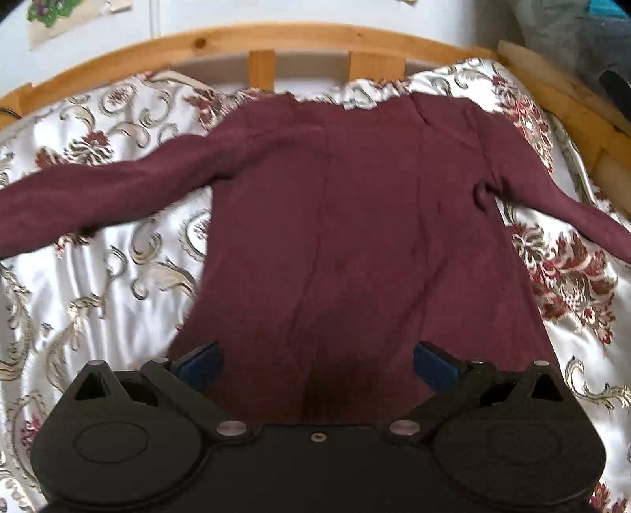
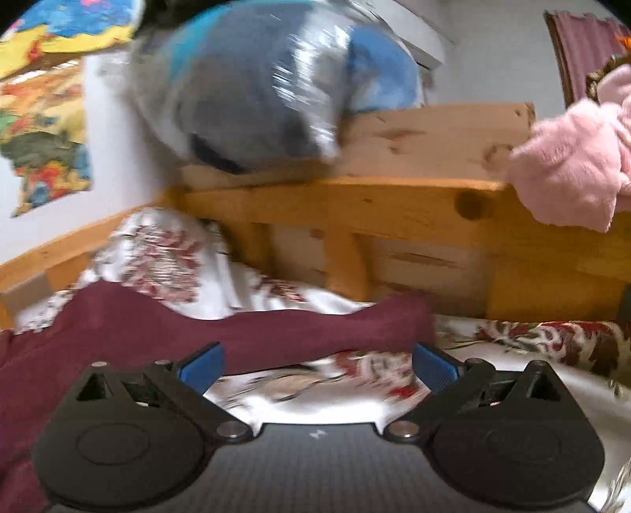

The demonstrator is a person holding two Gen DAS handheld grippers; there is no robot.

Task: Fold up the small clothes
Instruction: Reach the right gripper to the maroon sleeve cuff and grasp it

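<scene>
A dark maroon long-sleeved top (image 1: 355,221) lies flat on the floral bedspread (image 1: 98,284), both sleeves spread out to the sides. My left gripper (image 1: 317,367) is open, its blue pads over the top's near hem, holding nothing. In the right wrist view my right gripper (image 2: 317,367) is open and empty, just above the bedspread (image 2: 315,390). The top's right sleeve (image 2: 252,331) lies across just beyond its fingertips, the sleeve's end near the right pad.
A wooden bed frame (image 1: 276,35) runs along the far edge and the right side (image 2: 394,213). A grey and blue plush toy (image 2: 268,94) and a pink fluffy item (image 2: 568,165) rest on the frame's rail. Posters hang on the wall (image 2: 43,118).
</scene>
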